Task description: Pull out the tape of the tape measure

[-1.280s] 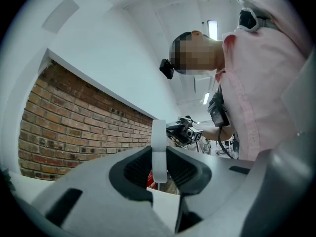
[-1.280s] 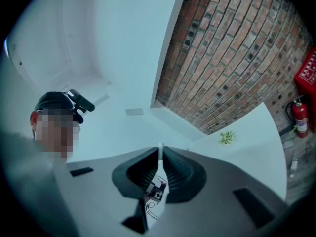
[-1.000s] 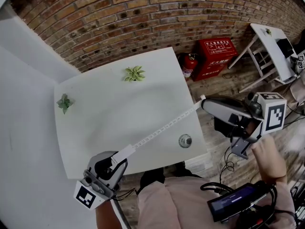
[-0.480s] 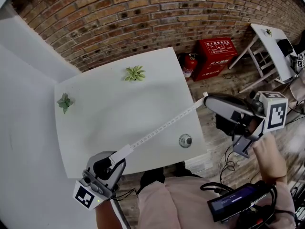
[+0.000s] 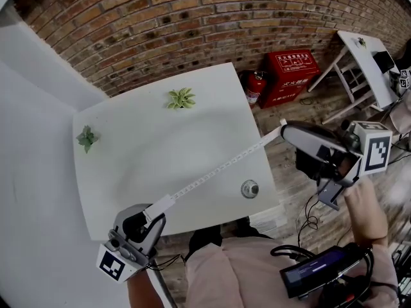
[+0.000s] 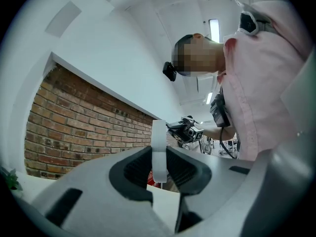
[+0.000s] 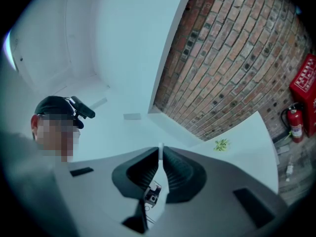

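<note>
— At the lower left of the head view, over the near edge of the surface (image 5: 154,140): left tongs (image 5: 154,215), holding what?
— Clamped part-way closed on the white case (image 5: 161,205) of the tape measure, edge-on between both pads, gripped on its 2 flat sides.
— And toward the right of the frame?
— Right tongs (image 5: 286,128), out past the surface's right side and above the wooden floor (image 5: 282,172), closed almost fully, pinching the thin free end of the tape (image 5: 221,167).
— Lie of the tape?
— Stretched in 1 straight diagonal from the case at lower left up to the right tongs at right of centre, crossing over the surface's lower right corner.
— Anything else on the surface?
— Far plant (image 5: 182,98) near the upper edge, left plant (image 5: 87,138) at the left edge, both well apart from the tape. Also 1 small round metal thing (image 5: 249,188) below the tape, near the right edge.
— Beyond the surface?
— Brick wall (image 5: 160,24) across the top; red fire extinguisher (image 5: 255,86) and red box (image 5: 292,76) side by side at upper right.
</note>
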### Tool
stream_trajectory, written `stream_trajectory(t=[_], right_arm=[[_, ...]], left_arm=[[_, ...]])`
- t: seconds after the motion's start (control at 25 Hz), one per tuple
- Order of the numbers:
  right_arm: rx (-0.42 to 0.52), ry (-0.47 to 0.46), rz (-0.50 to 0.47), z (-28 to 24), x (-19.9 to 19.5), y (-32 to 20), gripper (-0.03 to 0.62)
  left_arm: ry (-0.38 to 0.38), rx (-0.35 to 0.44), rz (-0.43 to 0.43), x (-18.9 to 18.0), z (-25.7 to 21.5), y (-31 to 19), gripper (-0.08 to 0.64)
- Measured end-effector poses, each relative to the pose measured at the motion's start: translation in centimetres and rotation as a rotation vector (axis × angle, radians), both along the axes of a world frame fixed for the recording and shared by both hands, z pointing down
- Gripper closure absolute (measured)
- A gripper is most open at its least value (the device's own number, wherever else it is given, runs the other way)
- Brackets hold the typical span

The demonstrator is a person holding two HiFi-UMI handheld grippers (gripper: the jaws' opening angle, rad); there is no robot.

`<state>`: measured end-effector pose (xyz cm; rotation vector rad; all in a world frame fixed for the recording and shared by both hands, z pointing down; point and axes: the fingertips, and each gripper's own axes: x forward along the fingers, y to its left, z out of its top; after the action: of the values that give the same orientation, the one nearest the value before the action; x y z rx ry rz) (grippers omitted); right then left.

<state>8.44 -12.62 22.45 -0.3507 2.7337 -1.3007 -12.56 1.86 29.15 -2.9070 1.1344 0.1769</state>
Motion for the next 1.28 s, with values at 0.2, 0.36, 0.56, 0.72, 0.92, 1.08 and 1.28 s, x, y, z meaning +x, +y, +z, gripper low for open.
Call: stream_trajectory(t=[0.2,0.36,0.56,0.72,0.92,1.08,1.28], right_arm=[[0.004,-0.003,0.002,-0.3,0.3,-0.1,0.561],[0.007,-0.005,0.006,-0.5,0.3,-0.2,0.561],[0.002,-0.014,0.002,-0.6,0.4,-0.1,0.561],[0.0,-0.023,0.007,-0.6,0.4,-0.1,0.561],[0.0,-0.027,0.007,-0.7,0.5,0.0,0.561],[0.0,-0.03,0.012,-0.8,0.5,0.0,0.561],[0.003,-0.034,0.008,-1.1,0.3,0.1,0.561]], left_arm=[[-0.004,0.001,0.005,0.1,-0.2,0.2,0.465],[0.019,0.007,0.009,0.0,-0.5,0.3,0.466],[0.032,0.013,0.007,-0.2,-0.7,0.5,0.466],[0.028,0.009,0.012,-0.4,-0.3,0.6,0.466],[0.024,0.009,0.008,-0.5,-0.2,0.5,0.466],[0.013,0.003,0.01,-0.4,-0.1,0.5,0.466],[0.013,0.005,0.008,-0.6,-0.2,0.6,0.466]])
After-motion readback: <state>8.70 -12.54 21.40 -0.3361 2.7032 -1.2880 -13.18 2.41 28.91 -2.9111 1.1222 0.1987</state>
